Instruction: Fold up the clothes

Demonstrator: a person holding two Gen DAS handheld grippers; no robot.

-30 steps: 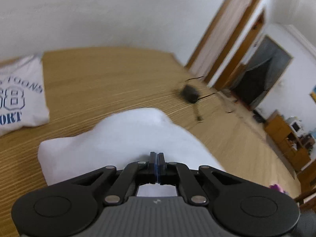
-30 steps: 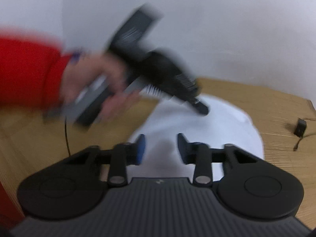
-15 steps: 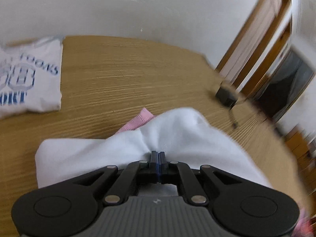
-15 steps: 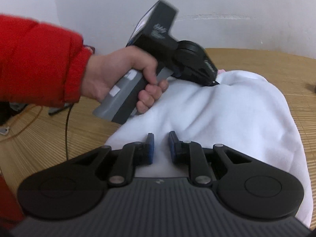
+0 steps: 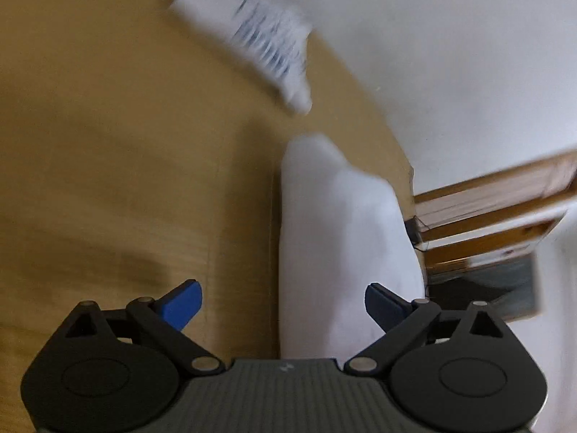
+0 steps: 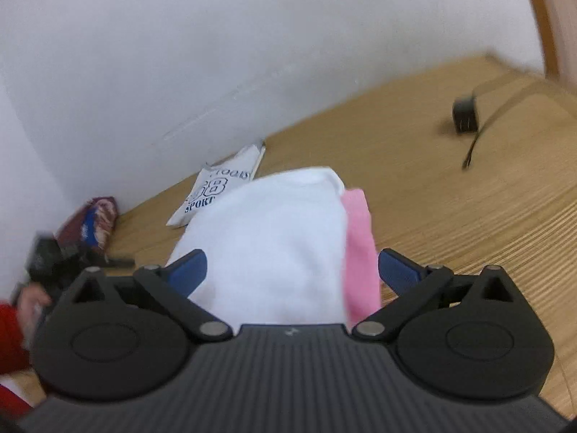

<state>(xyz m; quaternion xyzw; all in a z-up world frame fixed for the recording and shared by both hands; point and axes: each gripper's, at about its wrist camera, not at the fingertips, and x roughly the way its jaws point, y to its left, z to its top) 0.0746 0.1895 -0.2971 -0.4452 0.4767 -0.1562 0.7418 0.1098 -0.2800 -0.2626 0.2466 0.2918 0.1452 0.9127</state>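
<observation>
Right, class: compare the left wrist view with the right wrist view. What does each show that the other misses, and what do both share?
Only the left wrist view shows the left gripper, open, and a wooden door frame.

Only the right wrist view shows the right gripper, open, pink fabric beside the white garment, a black adapter, and a red sleeve.

Both show the white garment, the printed folded shirt and the wooden surface.

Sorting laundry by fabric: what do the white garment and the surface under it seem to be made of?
The white garment looks like soft, thick, matte knit, perhaps fleece or cotton jersey: it lies in rounded, puffy folds without sheen. A pink fabric layer shows along its edge. The surface looks like a woven bamboo or straw mat, judging by its fine parallel ridges, though a wood finish is possible.
</observation>
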